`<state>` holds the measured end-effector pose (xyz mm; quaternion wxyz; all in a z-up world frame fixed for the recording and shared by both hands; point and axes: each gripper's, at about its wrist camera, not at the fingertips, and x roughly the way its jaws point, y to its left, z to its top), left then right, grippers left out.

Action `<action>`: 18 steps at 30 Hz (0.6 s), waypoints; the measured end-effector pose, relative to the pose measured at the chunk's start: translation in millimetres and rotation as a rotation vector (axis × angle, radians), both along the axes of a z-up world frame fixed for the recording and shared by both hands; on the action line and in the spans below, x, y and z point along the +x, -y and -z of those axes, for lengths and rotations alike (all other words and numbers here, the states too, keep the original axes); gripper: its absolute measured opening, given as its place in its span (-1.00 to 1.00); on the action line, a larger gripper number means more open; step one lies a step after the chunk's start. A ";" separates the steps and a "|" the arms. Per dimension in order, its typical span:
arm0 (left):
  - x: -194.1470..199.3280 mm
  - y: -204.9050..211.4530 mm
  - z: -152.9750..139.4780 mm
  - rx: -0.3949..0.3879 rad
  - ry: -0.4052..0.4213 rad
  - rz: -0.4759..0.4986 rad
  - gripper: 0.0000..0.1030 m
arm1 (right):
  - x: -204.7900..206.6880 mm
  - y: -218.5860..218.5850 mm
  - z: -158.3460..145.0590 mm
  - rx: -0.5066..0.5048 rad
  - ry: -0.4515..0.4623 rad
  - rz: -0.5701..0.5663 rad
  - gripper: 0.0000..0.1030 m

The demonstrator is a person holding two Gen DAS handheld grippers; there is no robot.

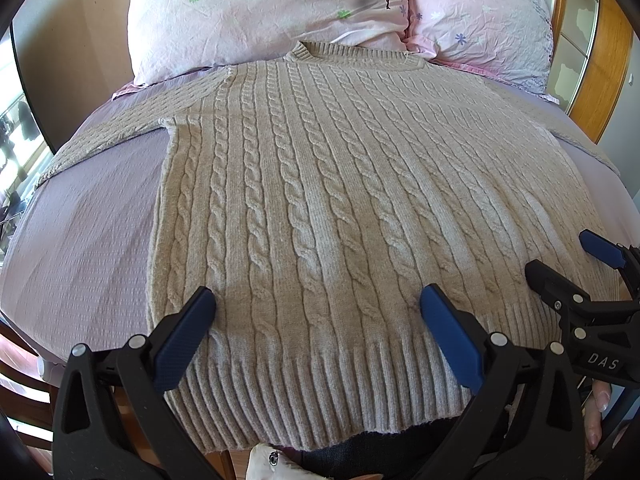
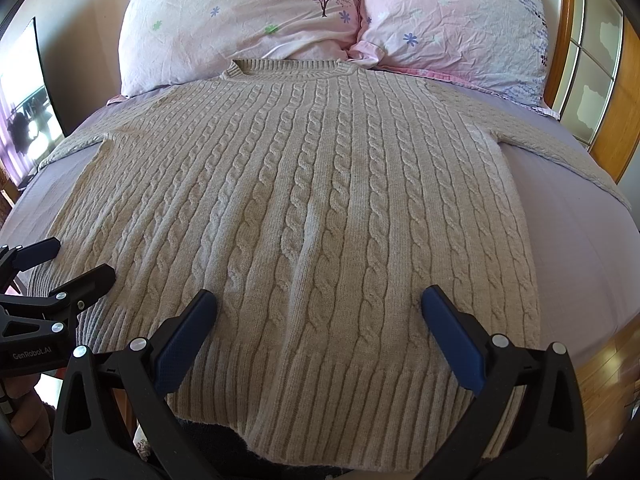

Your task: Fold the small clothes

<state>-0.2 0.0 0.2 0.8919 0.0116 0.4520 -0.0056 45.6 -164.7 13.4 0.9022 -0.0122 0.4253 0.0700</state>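
Note:
A beige cable-knit sweater [image 1: 320,184] lies flat on the bed, neck towards the pillows, sleeves spread to both sides; it also fills the right wrist view [image 2: 304,208]. Its ribbed hem [image 1: 312,392] hangs over the near bed edge. My left gripper [image 1: 318,304] is open, its fingers over the left part of the hem, holding nothing. My right gripper [image 2: 319,304] is open over the right part of the hem, holding nothing. The right gripper shows in the left wrist view [image 1: 568,264], and the left gripper shows in the right wrist view [image 2: 68,264].
The bed has a lilac sheet [image 1: 80,232]. Two pink flowered pillows [image 1: 264,12] [image 2: 452,20] lie at the head. A wooden frame with glass panes [image 2: 592,80] stands at the right. A screen [image 2: 28,92] stands at the left. Wooden floor [image 2: 608,368] lies to the right.

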 end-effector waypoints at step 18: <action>3.1 2.4 -0.9 0.001 -0.017 0.001 0.97 | 2.1 -0.1 0.1 -0.005 -0.023 0.002 0.97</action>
